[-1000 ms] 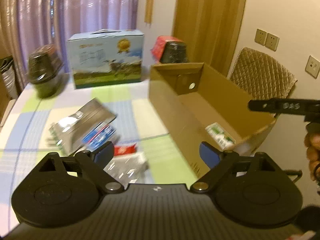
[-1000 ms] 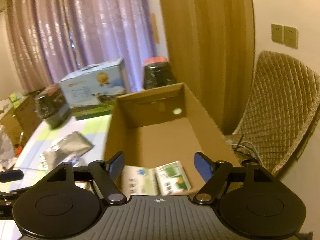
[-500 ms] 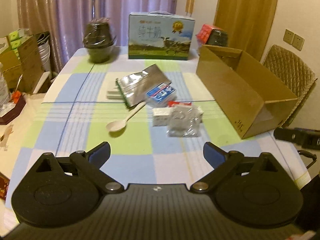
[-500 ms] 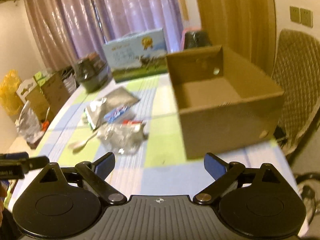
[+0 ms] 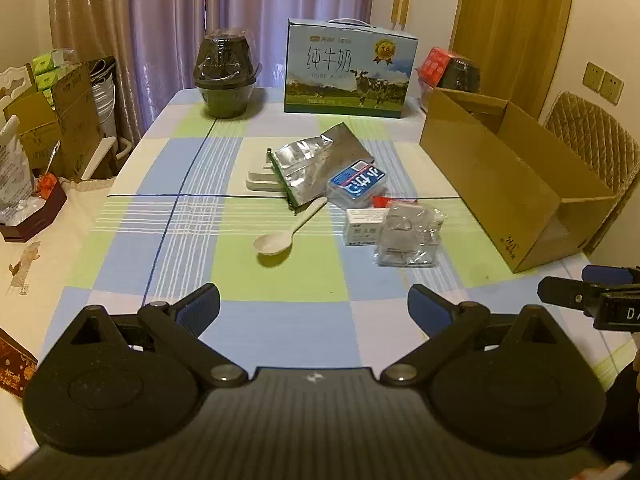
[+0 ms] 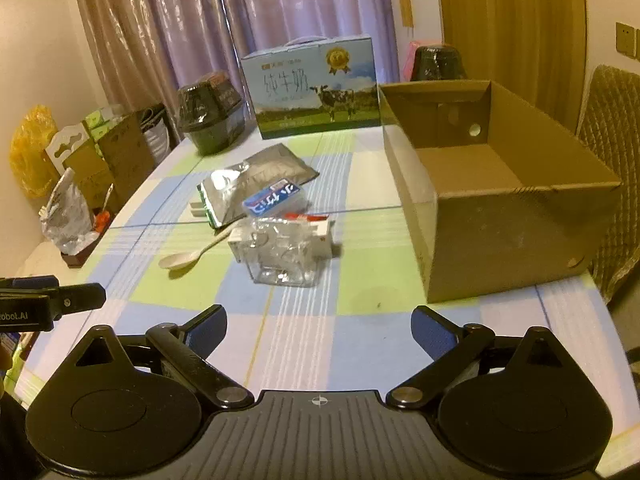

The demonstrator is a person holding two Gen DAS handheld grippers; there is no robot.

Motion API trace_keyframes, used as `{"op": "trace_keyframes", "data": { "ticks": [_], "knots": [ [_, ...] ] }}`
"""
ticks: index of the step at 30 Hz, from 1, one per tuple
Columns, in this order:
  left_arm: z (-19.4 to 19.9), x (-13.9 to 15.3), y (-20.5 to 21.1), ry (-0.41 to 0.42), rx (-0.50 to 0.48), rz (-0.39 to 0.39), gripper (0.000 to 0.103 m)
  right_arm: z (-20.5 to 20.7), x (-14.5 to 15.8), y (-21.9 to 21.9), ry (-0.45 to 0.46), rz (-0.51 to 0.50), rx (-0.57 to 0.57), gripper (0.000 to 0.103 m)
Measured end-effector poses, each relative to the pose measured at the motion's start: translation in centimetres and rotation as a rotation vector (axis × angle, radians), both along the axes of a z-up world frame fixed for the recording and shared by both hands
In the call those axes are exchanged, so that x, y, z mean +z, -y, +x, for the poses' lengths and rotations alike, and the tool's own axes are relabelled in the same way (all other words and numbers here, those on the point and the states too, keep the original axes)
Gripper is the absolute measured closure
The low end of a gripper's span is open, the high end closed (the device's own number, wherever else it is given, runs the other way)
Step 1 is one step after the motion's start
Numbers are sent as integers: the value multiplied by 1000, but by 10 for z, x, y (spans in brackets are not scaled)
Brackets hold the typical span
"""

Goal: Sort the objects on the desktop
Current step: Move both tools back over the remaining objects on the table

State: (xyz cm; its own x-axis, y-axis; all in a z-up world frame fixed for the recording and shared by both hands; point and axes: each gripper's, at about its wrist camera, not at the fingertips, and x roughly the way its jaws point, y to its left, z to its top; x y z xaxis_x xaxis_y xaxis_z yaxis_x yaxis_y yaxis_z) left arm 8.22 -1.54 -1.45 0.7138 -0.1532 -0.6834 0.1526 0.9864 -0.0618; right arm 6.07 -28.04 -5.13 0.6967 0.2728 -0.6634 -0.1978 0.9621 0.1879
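A loose pile lies mid-table: a silver foil pouch [image 5: 316, 164], a blue-labelled pack [image 5: 357, 184], a white spoon [image 5: 280, 236], a small white carton [image 5: 362, 232] and a clear plastic box [image 5: 408, 236]. An open cardboard box [image 5: 492, 184] stands to their right. My left gripper [image 5: 314, 308] is open over the near table edge, well short of the pile, holding nothing. In the right wrist view the pouch [image 6: 260, 178], spoon [image 6: 188, 258] and clear box [image 6: 284, 256] lie left of the cardboard box [image 6: 500, 216]. My right gripper [image 6: 320, 330] is open, holding nothing.
A milk gift carton [image 5: 350, 68] and a black lidded bowl [image 5: 226, 76] stand at the table's far end, with a second black bowl [image 5: 460, 74] behind the cardboard box. A quilted chair [image 5: 592, 148] sits on the right. Boxes and bags [image 5: 60, 120] crowd the left side.
Both grippers have drawn back from over the cardboard box to the near table edge, so the whole table now shows. Both stay open and hold nothing.
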Motion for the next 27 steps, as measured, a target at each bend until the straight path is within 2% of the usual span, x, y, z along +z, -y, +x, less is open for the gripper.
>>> {"op": "trace_keyframes", "data": {
  "ticks": [13,17,25,27],
  "knots": [
    [39,-15,-12,9,-79,72,4,20,-24,-24,-25,3,-3,7],
    [56,-23,-17,3,-105,69,4,31,-32,-34,-30,3,0,7],
    [87,-49,-26,-2,-166,101,4,51,-52,-53,-28,-9,0,7],
    [94,-57,-31,-6,-181,87,4,56,-57,-59,-26,-16,2,7]
  ]
}}
